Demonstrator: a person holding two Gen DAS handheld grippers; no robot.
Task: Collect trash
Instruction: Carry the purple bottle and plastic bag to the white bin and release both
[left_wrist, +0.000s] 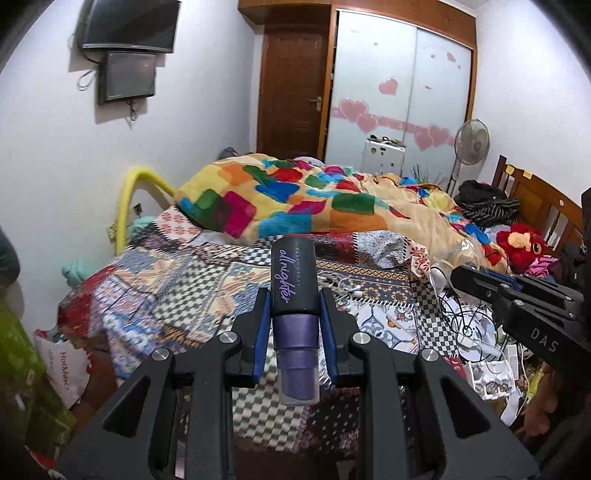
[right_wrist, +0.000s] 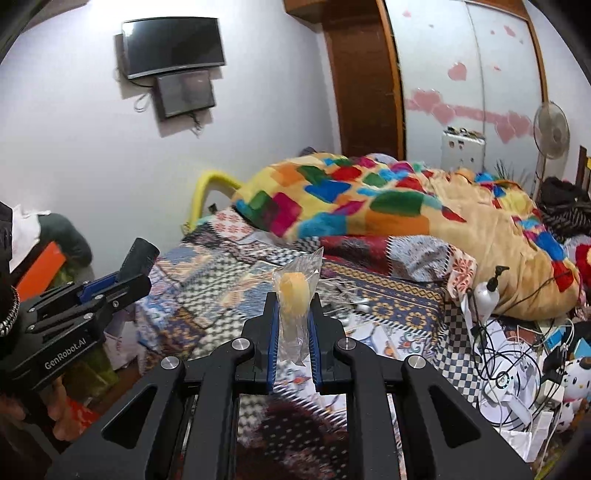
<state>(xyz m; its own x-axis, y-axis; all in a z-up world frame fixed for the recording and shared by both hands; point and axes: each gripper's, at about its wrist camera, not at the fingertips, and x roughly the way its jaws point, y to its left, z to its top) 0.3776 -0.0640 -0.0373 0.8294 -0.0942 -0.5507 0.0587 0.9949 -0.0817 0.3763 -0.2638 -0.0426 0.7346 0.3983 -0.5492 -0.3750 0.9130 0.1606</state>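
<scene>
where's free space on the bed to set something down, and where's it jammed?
Free: the flat patchwork bedspread between the colourful blanket heap and the near bed edge, on the yellow rail side. Crowded: the corner by the pump bottle, with tangled cables, papers and a red plush toy.

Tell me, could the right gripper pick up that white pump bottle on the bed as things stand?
Probably not yet. The right gripper is shut on a clear wrapper with something yellow inside, so its jaws are taken. The pump bottle lies uncovered among cables to its right, so the way looks free once the wrapper is dropped.
</scene>
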